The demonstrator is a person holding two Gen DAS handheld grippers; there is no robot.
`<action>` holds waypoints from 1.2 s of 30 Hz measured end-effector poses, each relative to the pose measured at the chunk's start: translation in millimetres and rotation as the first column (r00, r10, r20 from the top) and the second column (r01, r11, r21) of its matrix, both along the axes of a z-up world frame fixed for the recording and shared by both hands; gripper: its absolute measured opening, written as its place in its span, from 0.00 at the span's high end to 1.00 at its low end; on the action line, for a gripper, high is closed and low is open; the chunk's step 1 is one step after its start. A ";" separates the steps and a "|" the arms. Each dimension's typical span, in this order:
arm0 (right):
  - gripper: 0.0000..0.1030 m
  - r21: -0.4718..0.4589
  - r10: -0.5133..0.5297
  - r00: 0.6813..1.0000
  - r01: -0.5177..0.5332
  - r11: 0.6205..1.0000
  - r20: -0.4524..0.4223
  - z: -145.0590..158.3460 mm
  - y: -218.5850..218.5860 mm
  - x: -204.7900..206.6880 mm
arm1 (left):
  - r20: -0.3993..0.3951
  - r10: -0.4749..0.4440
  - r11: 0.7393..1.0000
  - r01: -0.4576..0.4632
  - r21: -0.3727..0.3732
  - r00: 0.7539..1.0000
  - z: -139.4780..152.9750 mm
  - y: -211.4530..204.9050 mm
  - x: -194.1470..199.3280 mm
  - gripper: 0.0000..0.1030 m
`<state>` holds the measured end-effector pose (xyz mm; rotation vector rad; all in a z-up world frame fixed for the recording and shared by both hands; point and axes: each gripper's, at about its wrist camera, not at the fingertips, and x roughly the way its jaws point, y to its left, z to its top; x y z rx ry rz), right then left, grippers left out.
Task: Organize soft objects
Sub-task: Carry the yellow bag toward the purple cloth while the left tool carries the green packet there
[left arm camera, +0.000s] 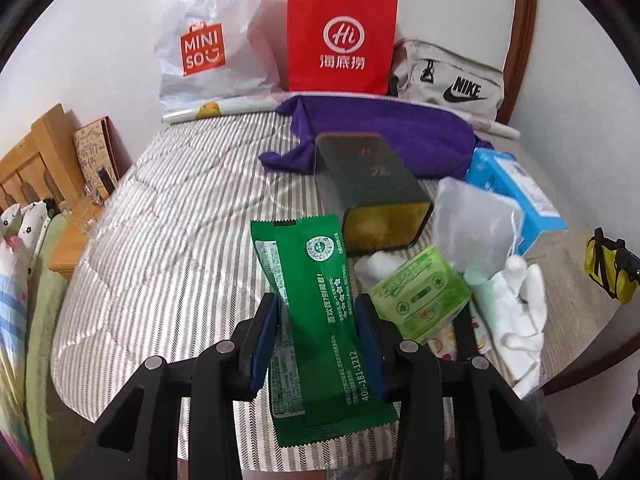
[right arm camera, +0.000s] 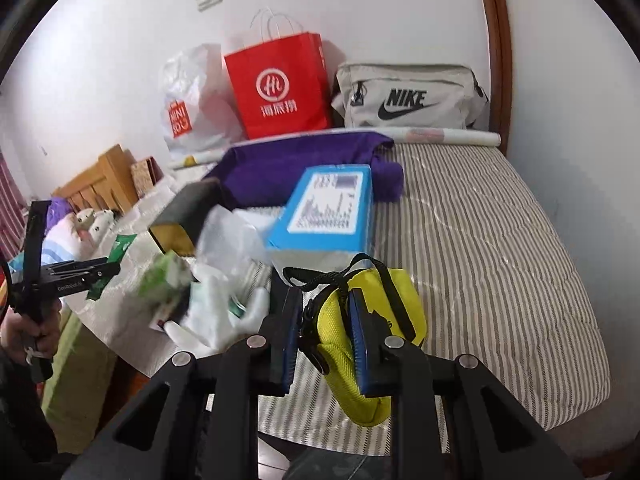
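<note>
My left gripper (left arm camera: 318, 300) is shut on a green foil packet (left arm camera: 320, 264), which stands upright between the blue pads above the striped bed cover (left arm camera: 180, 220). My right gripper (right arm camera: 325, 298) is shut on a yellow fabric pouch (right arm camera: 332, 344) with black straps, lifted over the cover (right arm camera: 480, 240). The right wrist view shows the left gripper (right arm camera: 100, 272) at the far left in a person's hand, with the green packet (right arm camera: 120, 246) in it. At the right edge of the left wrist view, the yellow pouch (left arm camera: 610, 272) is visible.
On the bed lie a purple towel (left arm camera: 380, 132), a dark tin (left arm camera: 372, 184), a blue box (left arm camera: 516, 196), a light green tissue pack (left arm camera: 420, 292) and white gloves (left arm camera: 520, 308). A white shopping bag (left arm camera: 204, 40), a red paper bag (left arm camera: 340, 40) and a grey Nike bag (left arm camera: 452, 76) stand along the wall.
</note>
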<state>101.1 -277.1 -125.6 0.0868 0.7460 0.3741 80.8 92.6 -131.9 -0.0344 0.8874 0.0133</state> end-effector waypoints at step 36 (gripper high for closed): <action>0.78 -0.025 0.243 0.958 -0.242 0.970 0.156 56.1 69.9 211.4 | -0.036 -0.017 0.999 0.015 -0.051 0.999 44.1 4.9 191.0 0.63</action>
